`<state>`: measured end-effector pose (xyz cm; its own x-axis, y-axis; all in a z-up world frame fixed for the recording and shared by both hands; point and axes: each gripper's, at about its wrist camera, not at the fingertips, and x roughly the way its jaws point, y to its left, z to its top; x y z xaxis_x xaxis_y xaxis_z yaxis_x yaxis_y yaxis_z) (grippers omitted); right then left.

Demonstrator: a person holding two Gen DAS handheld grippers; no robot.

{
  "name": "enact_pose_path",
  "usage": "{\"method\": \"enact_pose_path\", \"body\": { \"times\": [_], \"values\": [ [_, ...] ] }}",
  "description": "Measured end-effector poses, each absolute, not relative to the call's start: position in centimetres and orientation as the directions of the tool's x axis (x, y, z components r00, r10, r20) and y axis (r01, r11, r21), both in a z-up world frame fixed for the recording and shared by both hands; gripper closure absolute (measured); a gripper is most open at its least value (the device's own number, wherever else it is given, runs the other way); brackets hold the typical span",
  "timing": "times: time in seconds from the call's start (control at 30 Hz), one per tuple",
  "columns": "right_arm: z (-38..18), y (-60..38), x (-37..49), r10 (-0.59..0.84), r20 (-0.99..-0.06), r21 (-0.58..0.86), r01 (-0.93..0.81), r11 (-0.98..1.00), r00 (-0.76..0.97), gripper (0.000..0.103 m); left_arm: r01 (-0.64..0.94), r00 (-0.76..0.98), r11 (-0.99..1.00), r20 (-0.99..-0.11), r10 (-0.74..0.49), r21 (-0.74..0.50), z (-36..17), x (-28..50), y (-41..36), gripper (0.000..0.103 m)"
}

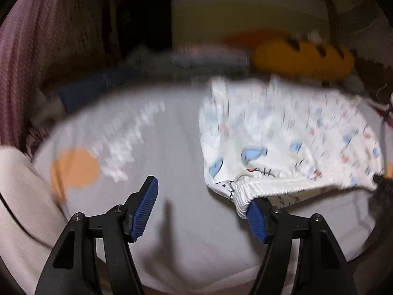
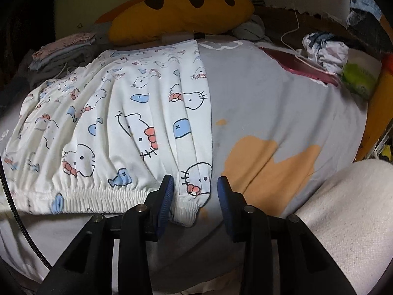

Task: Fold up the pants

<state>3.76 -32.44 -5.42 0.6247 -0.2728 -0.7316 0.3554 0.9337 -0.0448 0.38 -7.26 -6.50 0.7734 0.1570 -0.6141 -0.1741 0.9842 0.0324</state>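
**Pants spread on the bed, both claws parted at the waistband**

The grey bed sheet [image 2: 282, 93] carried the white cat-print pants [image 2: 118, 113], waistband toward its near edge and legs running to the far edge, where a yellow pillow [image 2: 181, 12] lay. The left view was motion-blurred, the print hard to read. The right gripper [image 2: 195, 191] stood wide apart around the waistband's corner, not closed. The left gripper [image 1: 203, 204] gaped too, one pad touching the elastic

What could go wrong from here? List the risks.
The left gripper is open, and the pants waistband merely drapes over one finger, so it may slip off. The right gripper is open around the waistband corner; closing may catch the grey sheet too.
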Motion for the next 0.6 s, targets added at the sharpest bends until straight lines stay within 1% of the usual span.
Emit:
{"method": "enact_pose_path", "body": {
  "times": [0.03, 0.07, 0.1, 0.2, 0.23, 0.37, 0.43, 0.6],
  "values": [
    [-5.4, -32.5, 3.8, -0.272, -0.733, -0.043, 0.357, 0.933, 0.623, 0.066, -0.173, 0.734, 0.985, -0.668, 0.125, -0.006, -7.5, 1.2, -6.8, 0.036],
    [-5.4, -32.4, 3.8, -0.275, -0.733, -0.046, 0.357, 0.933, 0.622, 0.066, -0.181, 0.723, 0.982, -0.683, 0.100, -0.047, -7.9, 1.3, -6.3, 0.036],
    [-5.4, -32.3, 3.8, -0.278, -0.732, -0.051, 0.357, 0.933, 0.622, 0.066, -0.179, 0.735, 0.982, -0.672, 0.092, -0.062, -7.8, 1.2, -6.1, 0.036],
    [-5.5, -32.3, 3.8, -0.283, -0.730, -0.058, 0.357, 0.932, 0.622, 0.066, -0.141, 0.755, 0.990, -0.645, 0.115, 0.012, -7.6, 0.9, -7.1, 0.036],
    [-5.4, -32.4, 3.8, -0.278, -0.731, -0.051, 0.357, 0.933, 0.623, 0.066, -0.134, 0.754, 0.991, -0.648, 0.112, 0.015, -7.7, 1.0, -7.1, 0.036],
    [-5.2, -33.0, 3.4, -0.232, -0.735, 0.011, 0.353, 0.936, 0.637, 0.066, -0.079, 0.734, 0.995, -0.679, 0.021, -0.055, -6.6, 0.8, -6.3, 0.035],
    [-4.9, -33.0, 3.1, -0.224, -0.732, 0.013, 0.342, 0.940, 0.644, 0.066, -0.035, 0.725, 0.997, -0.689, -0.018, -0.063, -5.7, 0.6, -6.0, 0.032],
    [-2.4, -30.6, 1.9, -0.266, -0.661, -0.097, 0.272, 0.958, 0.701, 0.066, 0.048, 0.673, 0.994, -0.732, -0.107, -0.102, -4.1, 0.5, -4.4, 0.031]
  ]
}}
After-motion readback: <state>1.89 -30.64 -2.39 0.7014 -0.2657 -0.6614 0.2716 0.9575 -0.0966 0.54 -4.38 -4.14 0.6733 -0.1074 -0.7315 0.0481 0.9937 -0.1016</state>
